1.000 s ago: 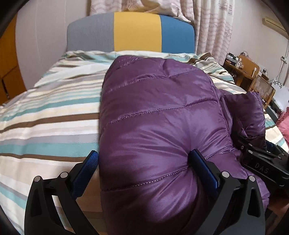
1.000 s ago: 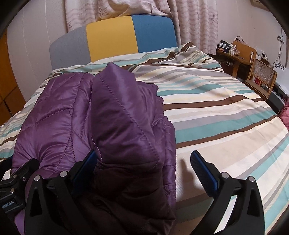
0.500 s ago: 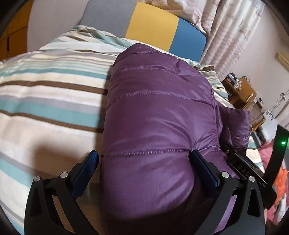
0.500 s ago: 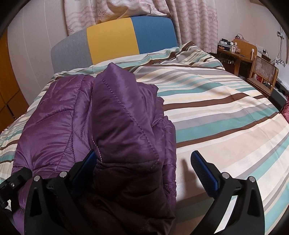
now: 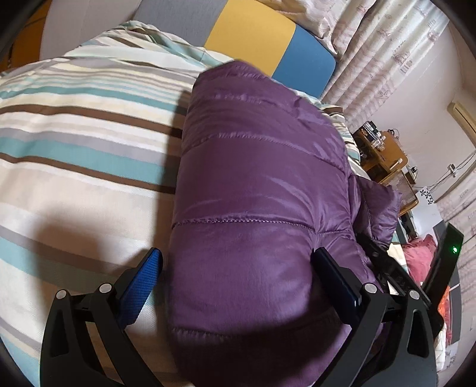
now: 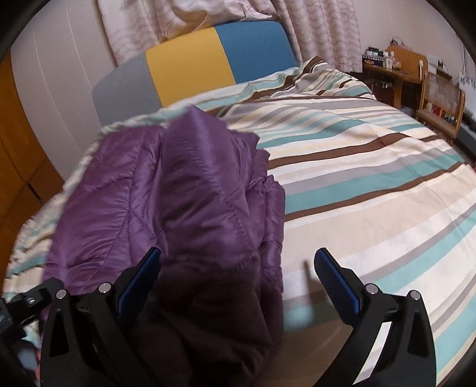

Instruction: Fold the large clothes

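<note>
Your bed (image 5: 74, 154), under a cover striped teal, brown, grey and cream, fills most of both views. Behind it, the headboard (image 6: 208, 65) in grey, yellow and blue panels, then patterned curtains (image 6: 321, 26). The purple quilted jacket (image 5: 261, 190) lies bundled on the bed, on its left half as the right wrist view shows it (image 6: 166, 190), touching the cover. Wooden desk (image 6: 392, 68) and cane-backed chair (image 6: 440, 95) stand well apart at the room's right.

Your left gripper (image 5: 236, 263): jaws spread wide, the jacket's near bulge sits between the blue pads (image 5: 145, 277), no clamp on it. Your right gripper (image 6: 238, 263): also spread wide; the jacket's dark hem end lies against the left pad (image 6: 139, 279), the right pad is over bare cover. Not grasping.

Green LED (image 5: 454, 249) lit on the black unit at the left view's right edge. No readable writing or brand; motion blur.
</note>
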The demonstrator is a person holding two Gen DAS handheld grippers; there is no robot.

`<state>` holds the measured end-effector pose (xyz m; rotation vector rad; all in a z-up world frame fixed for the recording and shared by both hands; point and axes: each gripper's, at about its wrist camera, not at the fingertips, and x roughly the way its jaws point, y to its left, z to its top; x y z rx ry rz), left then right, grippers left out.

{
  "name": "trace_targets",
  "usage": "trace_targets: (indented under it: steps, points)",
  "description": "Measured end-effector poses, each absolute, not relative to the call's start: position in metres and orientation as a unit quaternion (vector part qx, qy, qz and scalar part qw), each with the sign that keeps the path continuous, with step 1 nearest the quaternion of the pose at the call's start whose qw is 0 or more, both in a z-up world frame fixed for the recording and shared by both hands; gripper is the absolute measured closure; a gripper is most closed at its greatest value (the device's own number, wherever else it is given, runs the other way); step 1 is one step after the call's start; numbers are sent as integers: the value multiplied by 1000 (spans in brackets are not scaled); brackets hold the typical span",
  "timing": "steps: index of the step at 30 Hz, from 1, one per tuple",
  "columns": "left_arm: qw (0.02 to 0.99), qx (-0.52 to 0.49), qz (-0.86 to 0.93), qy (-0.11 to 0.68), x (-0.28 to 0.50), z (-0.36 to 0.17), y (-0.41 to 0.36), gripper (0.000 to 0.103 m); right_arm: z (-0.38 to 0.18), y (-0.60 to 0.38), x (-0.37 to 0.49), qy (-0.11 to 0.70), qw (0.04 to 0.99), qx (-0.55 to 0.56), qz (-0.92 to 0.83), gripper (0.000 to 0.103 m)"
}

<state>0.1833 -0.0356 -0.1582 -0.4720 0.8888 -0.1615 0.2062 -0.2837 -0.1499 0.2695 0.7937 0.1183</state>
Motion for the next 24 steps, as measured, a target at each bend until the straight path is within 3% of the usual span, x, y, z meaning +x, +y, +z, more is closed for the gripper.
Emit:
trace_targets:
  steps: [7,13,19,24]
  points:
    - [879,-215,-93,415,178,-157,-34,3,-140,-312,188,391,890,208,105,2]
    - [857,-254,-119,431,183,-165,-33,3,-159,-312,194,422,858,259,137,8]
    - [857,-229,-134,441,186,-169,-47,3,-169,-308,206,439,844,265,156,13]
    - [865,-210,-116,441,188,-164,-57,4,-173,-304,211,438,840,269,176,30]
